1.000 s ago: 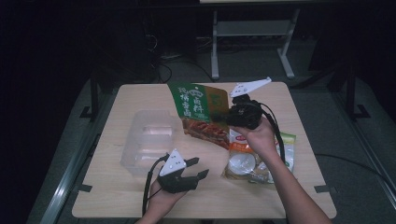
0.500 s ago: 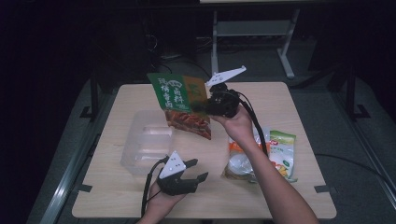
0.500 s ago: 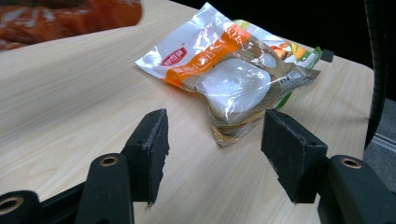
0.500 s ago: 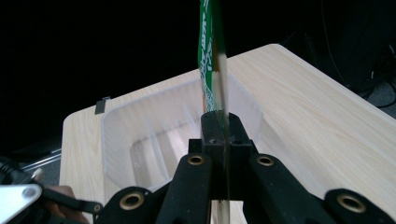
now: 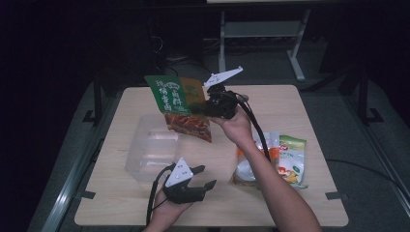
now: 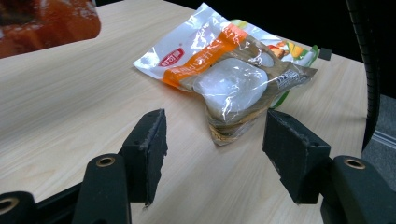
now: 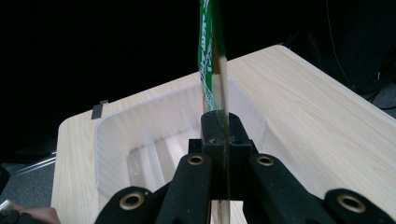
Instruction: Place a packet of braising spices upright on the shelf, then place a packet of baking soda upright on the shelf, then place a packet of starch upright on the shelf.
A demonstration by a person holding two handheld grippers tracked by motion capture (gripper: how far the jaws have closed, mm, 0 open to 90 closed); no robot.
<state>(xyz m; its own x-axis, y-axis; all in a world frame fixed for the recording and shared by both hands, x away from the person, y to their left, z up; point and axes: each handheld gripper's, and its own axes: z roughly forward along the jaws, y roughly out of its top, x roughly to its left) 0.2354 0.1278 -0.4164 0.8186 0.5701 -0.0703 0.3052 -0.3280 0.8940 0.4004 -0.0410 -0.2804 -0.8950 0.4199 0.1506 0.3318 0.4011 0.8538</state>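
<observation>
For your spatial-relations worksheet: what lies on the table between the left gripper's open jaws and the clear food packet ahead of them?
Bare wooden table; the left gripper view shows nothing between the left gripper and the clear food packet.

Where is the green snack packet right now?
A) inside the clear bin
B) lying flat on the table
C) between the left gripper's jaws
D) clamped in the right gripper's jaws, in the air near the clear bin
D: the right gripper has its jaws shut on the edge of the green snack packet, which hangs in the air beside the clear bin.
</observation>
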